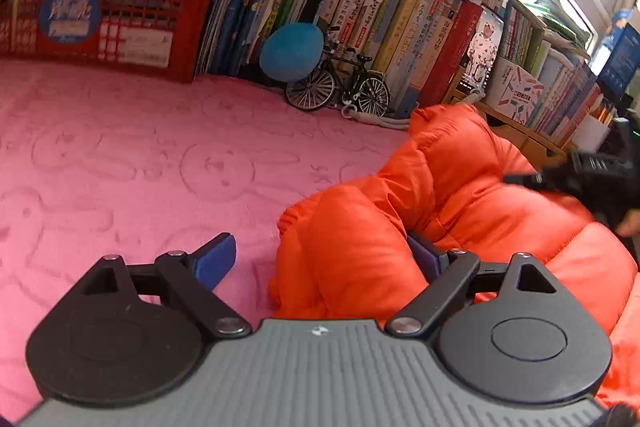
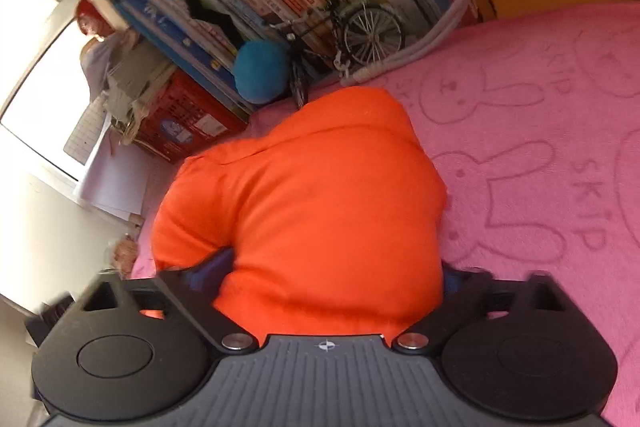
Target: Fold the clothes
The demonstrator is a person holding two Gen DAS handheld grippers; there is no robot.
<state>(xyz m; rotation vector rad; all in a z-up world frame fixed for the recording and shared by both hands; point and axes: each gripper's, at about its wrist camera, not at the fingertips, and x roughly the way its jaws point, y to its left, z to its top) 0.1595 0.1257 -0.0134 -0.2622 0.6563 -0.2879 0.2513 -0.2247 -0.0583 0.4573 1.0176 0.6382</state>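
Orange puffer jacket (image 1: 460, 195) heaped on pink bunny-print blanket (image 1: 140, 163), near shelved books (image 1: 384, 11). Left gripper (image 1: 326, 259) fingers spread, straddling a fold. Right gripper (image 2: 328, 275) fingers wide around jacket bulk; grip unclear.

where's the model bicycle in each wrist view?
Left wrist: model bicycle stands above centre, on the pink blanket against the books, left of the orange jacket.
Right wrist: model bicycle sits upper centre, just beyond the jacket.
Shared landmark: the blue plush ball right beside its wheel.
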